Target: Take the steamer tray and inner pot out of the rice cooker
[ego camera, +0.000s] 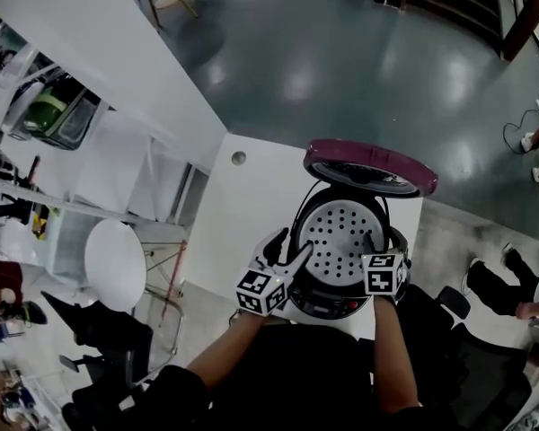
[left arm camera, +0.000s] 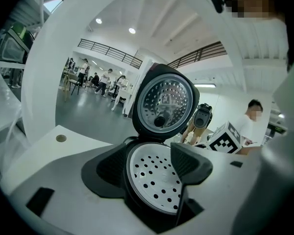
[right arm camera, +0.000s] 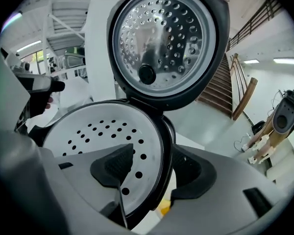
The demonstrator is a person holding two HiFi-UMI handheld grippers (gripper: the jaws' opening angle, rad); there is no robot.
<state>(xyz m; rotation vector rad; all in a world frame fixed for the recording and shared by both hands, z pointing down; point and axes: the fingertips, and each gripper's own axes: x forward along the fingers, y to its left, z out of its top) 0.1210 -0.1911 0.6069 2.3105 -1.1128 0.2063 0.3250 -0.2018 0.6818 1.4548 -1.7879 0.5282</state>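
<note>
Both the left tool (left arm camera: pixel 147 166) and the right tool (right arm camera: pixel 153 169) stood open, each with one jaw above the steamer tray (ego camera: pixel 340 241), which sat in the rice cooker (ego camera: pixel 328 305), and one jaw outside the rim. If they closed on the cooker's rim instead of the tray's thin edge, the tray could tilt or the cooker could slide on the tabletop (ego camera: pixel 251 196). I counted one cooker, one raised lid (ego camera: pixel 370 166), one tray and two tools; the inner pot was hidden.
</note>
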